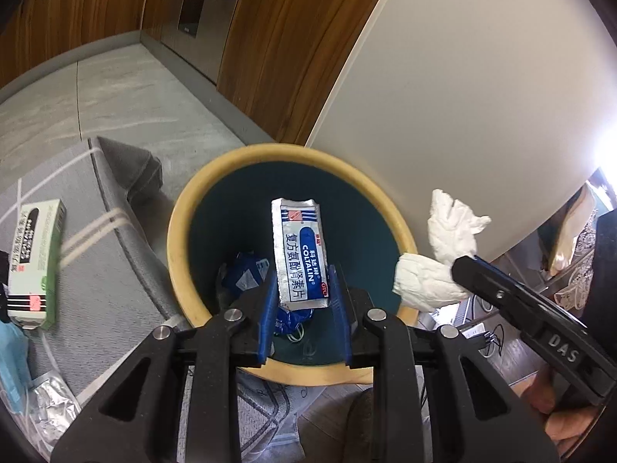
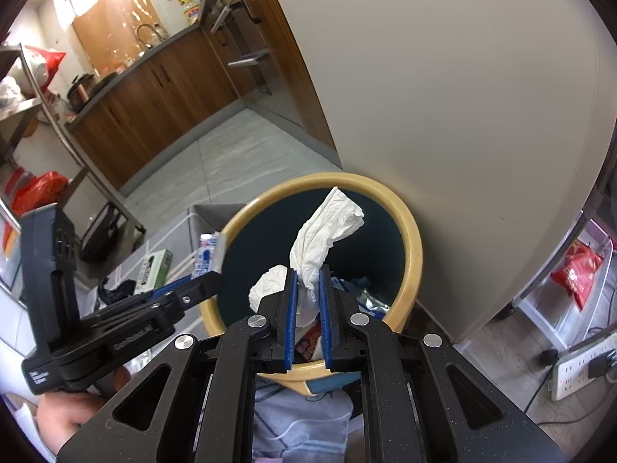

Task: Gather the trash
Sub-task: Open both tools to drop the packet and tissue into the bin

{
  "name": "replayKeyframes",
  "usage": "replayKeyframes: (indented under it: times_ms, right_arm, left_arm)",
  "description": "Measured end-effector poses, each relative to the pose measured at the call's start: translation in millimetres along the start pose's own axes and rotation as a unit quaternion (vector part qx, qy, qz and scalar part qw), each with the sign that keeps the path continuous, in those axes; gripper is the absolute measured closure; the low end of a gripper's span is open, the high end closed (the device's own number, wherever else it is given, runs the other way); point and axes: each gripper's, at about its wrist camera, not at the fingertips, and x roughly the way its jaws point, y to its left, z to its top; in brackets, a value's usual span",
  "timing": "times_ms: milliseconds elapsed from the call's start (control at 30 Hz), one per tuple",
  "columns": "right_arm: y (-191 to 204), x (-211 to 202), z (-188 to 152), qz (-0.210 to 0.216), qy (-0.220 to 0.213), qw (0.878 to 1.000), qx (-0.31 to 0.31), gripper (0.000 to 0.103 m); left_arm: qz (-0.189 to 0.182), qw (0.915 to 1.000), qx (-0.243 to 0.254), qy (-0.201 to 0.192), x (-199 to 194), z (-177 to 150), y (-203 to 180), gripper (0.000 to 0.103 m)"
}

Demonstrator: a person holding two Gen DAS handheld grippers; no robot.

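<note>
Colours and patterns on record: bin, trash, tools, rug.

Bin (image 1: 175, 231): tan-yellow rim, dark teal inside. Sachet (image 1: 300, 254): silver foil, blue panel with white lettering, red-striped corner. Tissue (image 2: 327, 231): plain white. Left tool (image 1: 304, 289) and right tool (image 2: 308, 289): black frames with blue finger pads (image 1: 267, 320). Box (image 1: 36, 258): white and pale green, black block, small red label. Rug (image 1: 108, 270): grey with white stripes. Floor (image 1: 115, 96): grey. Cabinets (image 1: 270, 38): brown wood grain.

Home kitchen: wooden cabinets (image 2: 154, 88), sink faucet (image 2: 144, 32), fridge (image 2: 443, 96).
</note>
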Motion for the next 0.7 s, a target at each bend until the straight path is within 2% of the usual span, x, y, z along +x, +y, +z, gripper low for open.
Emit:
replayKeyframes:
  times_ms: [200, 367, 433, 533, 700]
  right_arm:
    - [2, 7, 0, -0.004, 0.009, 1.0, -0.004, 0.091]
    - [5, 12, 0, -0.009, 0.015, 1.0, -0.011, 0.091]
    - [7, 14, 0, -0.013, 0.018, 1.0, -0.017, 0.091]
    - [14, 18, -1, -0.021, 0.022, 0.999, -0.031, 0.089]
    - [20, 22, -2, -0.027, 0.026, 0.998, -0.042, 0.071]
  left_arm:
    - [0.002, 0.9999, -0.011, 0.011, 8, -3, 7, 0.076]
    - [0.009, 0.9998, -0.016, -0.002, -3, -2, 13, 0.063]
    - [0.011, 0.9997, -0.018, -0.01, -10, -2, 16, 0.05]
    - [0.018, 0.9994, -0.021, -0.021, -21, -2, 21, 0.041]
    - [0.027, 0.9988, -0.021, -0.034, -38, -2, 28, 0.036]
